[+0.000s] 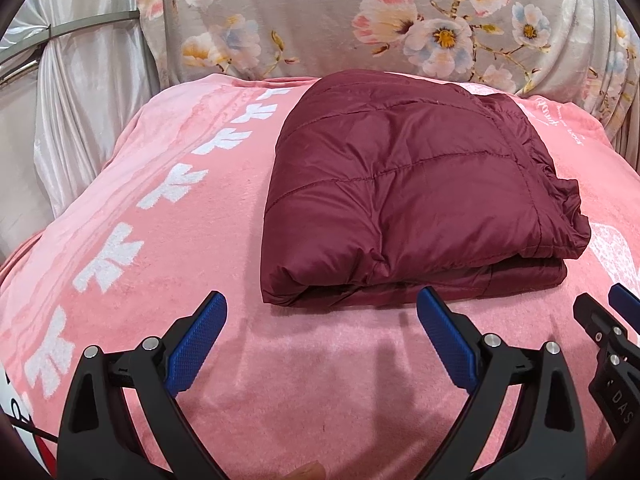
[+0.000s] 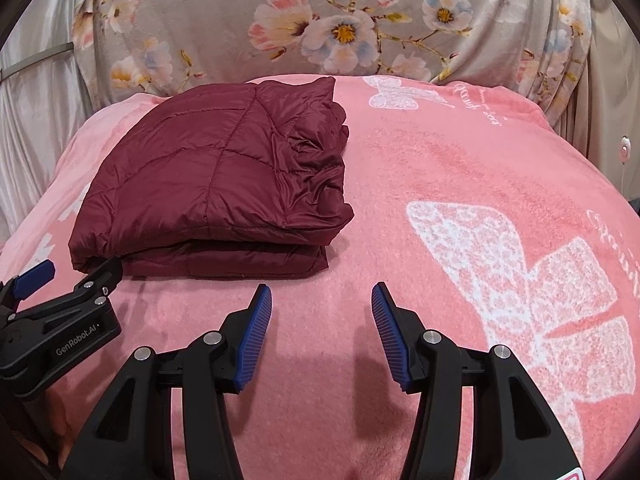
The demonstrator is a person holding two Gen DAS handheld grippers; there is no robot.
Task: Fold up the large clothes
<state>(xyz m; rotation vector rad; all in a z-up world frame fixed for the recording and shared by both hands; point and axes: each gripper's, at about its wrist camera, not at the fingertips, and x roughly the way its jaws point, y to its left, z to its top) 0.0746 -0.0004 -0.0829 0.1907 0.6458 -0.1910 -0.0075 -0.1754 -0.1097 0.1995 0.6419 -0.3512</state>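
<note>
"GenRobot.AI" — on left tongs [image 2: 68,276].

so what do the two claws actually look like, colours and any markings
Both match: the left claw and right claw have black plastic linkage arms with silver round pivot pins and blue ribbed or textured finger pads. White "GenRobot.AI" lettering shows on the left one's body in the right wrist view. No cables or sleeves are visible.

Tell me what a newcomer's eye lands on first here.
The maroon quilted jacket, folded into a thick bundle, lies on the pink blanket ahead of both grippers. Behind it hangs a floral cloth. The left gripper and right gripper are open, holding nothing.
</note>
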